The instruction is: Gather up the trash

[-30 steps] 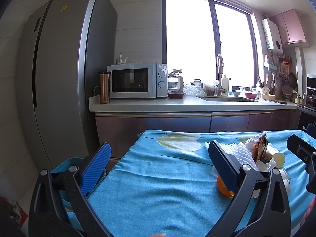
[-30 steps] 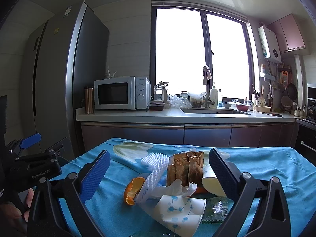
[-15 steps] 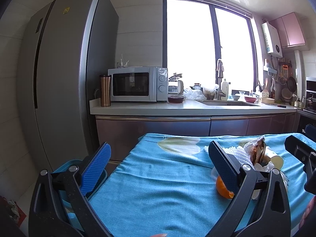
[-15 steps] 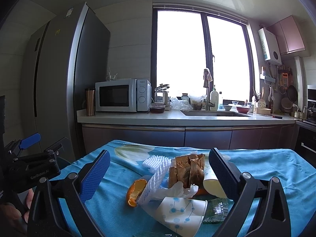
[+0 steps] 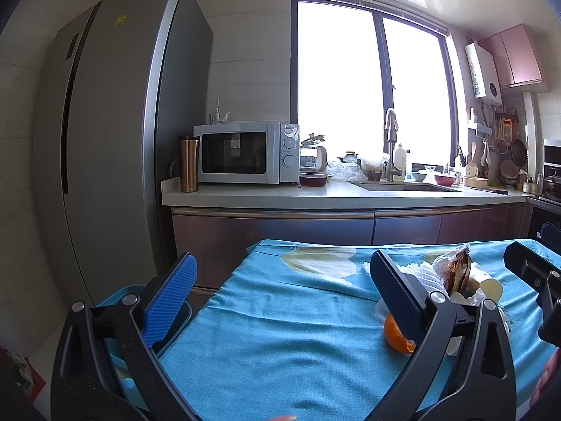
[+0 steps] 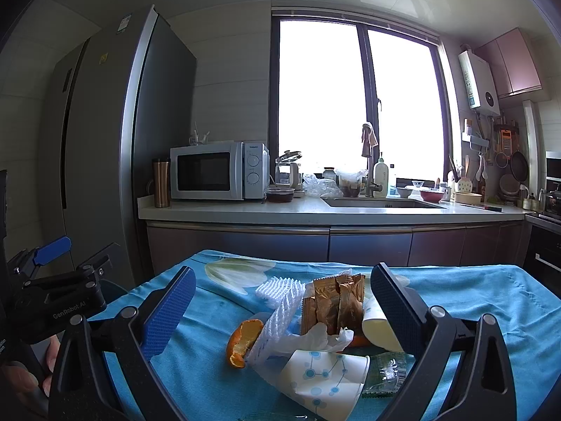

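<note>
Right gripper (image 6: 282, 310) spread wide, nothing held, trash pile (image 6: 326, 319) dead ahead between its jaws, set to pick. Left gripper (image 5: 280, 301) also released, pile off its right finger, blue bin (image 5: 115, 298) low left. Teal tablecloth (image 6: 473, 294); kitchen counter (image 6: 315, 210) beyond.

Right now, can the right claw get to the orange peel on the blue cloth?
Probably yes. The right claw is open and empty, and the orange peel lies bare at the pile's left edge, with only the white foam net touching its side.
</note>
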The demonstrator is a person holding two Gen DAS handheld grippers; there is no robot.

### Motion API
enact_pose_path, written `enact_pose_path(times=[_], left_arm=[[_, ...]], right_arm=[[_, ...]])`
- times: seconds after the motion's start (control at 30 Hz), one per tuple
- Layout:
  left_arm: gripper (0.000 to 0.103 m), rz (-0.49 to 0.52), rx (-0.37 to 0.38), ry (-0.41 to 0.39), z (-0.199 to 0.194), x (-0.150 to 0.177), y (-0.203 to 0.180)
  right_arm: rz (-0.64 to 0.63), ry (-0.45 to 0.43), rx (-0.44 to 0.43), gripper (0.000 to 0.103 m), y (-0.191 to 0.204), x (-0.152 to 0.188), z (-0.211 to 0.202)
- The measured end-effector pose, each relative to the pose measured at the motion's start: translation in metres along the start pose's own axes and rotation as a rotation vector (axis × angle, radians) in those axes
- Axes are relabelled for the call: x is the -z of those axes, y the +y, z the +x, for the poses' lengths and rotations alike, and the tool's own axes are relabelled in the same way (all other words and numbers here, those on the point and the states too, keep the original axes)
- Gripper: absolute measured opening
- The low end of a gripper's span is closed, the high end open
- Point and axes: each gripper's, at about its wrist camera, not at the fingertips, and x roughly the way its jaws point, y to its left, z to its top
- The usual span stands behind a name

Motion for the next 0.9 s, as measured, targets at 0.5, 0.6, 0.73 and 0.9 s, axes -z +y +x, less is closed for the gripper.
enact_pose_path(times=[0.5, 0.6, 0.73, 0.9], left_arm=[[0.097, -0.002, -0.001, -0.002, -0.0007, 0.0003, 0.0006], [0.097, 0.004, -0.008, -0.006, -0.0024, 0.0007, -0.0001], [0.097, 0.005, -0.006, -0.007, -0.0037, 0.0008, -0.0003], [0.097, -0.001, -0.008, -0.006, -0.0037, 0.0001, 0.0016]], right_arm=[[0.002, 0.0, -0.004, 0.097, 0.0006, 0.0008, -0.0014], [0.002, -0.001, -0.003, 0.097, 0.0005, 0.0009, -0.0016], [0.004, 0.001, -0.005, 0.097, 0.0016, 0.001, -0.0011], [0.004, 0.002, -0.004, 0.097, 0.0019, 0.0013, -0.0013]])
